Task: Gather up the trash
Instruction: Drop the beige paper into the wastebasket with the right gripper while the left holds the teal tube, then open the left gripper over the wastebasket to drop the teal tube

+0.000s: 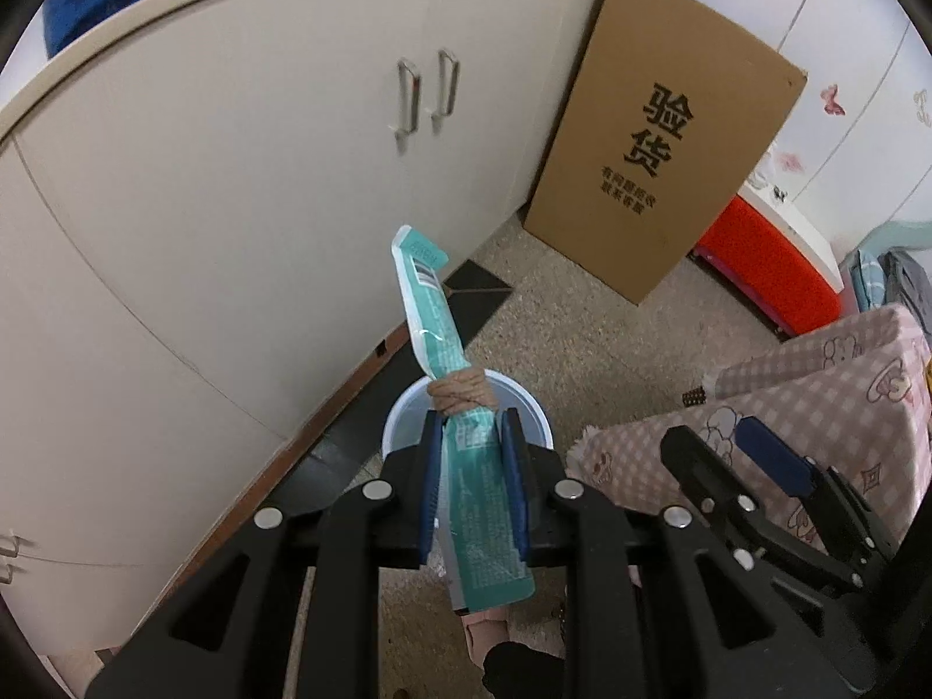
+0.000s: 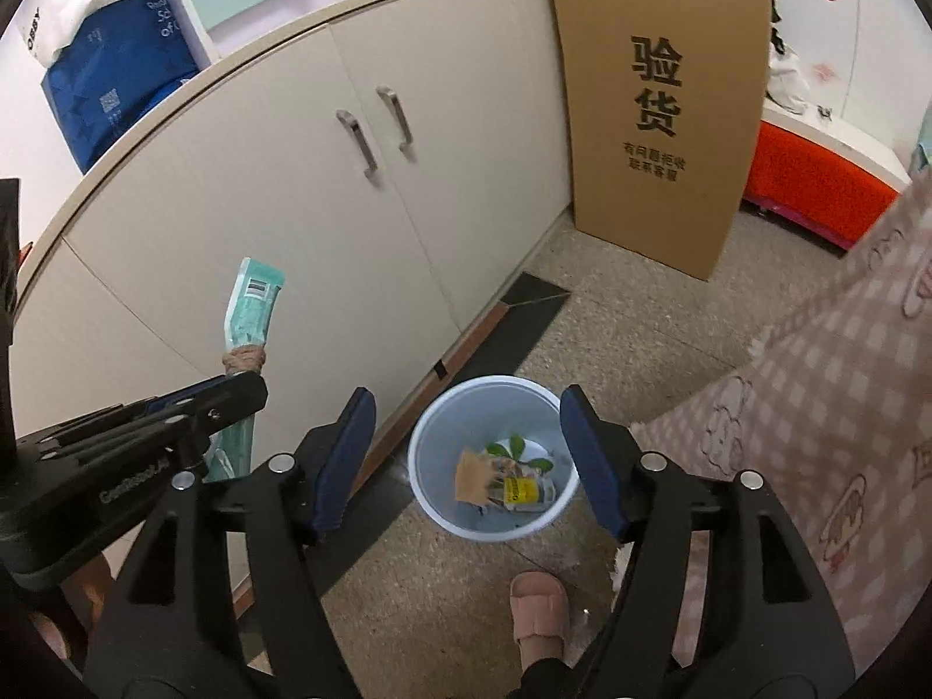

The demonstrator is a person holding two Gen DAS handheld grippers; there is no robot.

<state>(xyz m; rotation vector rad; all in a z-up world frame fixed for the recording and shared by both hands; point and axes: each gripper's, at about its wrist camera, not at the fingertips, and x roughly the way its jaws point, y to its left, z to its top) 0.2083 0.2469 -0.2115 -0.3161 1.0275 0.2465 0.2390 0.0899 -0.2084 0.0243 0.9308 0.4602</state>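
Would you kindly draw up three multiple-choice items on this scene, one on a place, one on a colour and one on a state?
1. Where does the round white plastic bin stand?
A. on the speckled floor by the cream cabinet
B. on top of the cabinet
C. on the pink checked cloth

2. What colour is the long flat packet tied with a tan band?
A. red
B. teal
C. black

3. How does the right tool stand?
A. shut on the packet
B. shut on a leaf
C. open, with nothing between its pads

Answers: 1 A, the bin sits on the floor beside the cabinet doors. 2 B, its wrapper is teal; the left tool grips it. 3 C, only the bin shows through the gap.
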